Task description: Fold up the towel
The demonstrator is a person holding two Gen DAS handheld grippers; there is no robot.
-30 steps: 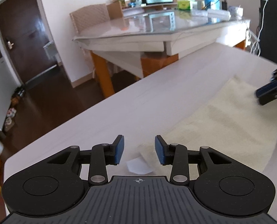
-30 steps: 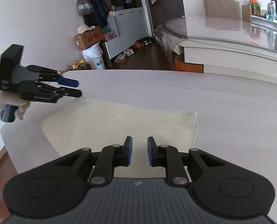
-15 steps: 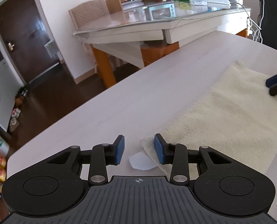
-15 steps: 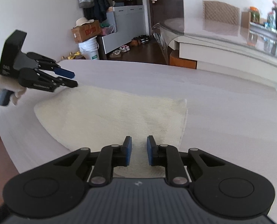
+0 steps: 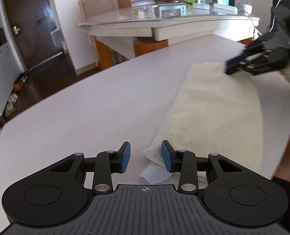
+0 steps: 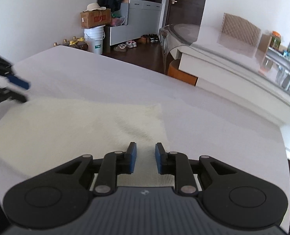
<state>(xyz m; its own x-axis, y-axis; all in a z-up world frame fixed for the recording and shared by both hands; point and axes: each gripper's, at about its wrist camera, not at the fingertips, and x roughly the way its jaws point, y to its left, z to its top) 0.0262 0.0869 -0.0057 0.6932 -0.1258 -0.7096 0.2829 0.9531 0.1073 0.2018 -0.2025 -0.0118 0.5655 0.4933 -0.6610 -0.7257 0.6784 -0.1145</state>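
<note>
The cream terry-cloth towel (image 5: pixel 213 113) lay flat and unfolded on the pale desk (image 5: pixel 86 107); judging by that, no fold had begun and every fold remained. The left gripper (image 5: pixel 145 157) had its jaws wide apart, empty, the towel's near corner at 1 o'clock by the right pad. The right gripper (image 6: pixel 145 157) gaped moderately, empty, above the towel's edge at 12 o'clock.

The counter (image 5: pixel 90 105) is pale and matte, with a rounded corner at its near left. A cream towel (image 5: pixel 213 117) lies flat on it (along the near edge), and a small white tag (image 5: pixel 154 174) sticks out from the towel's corner.
</note>
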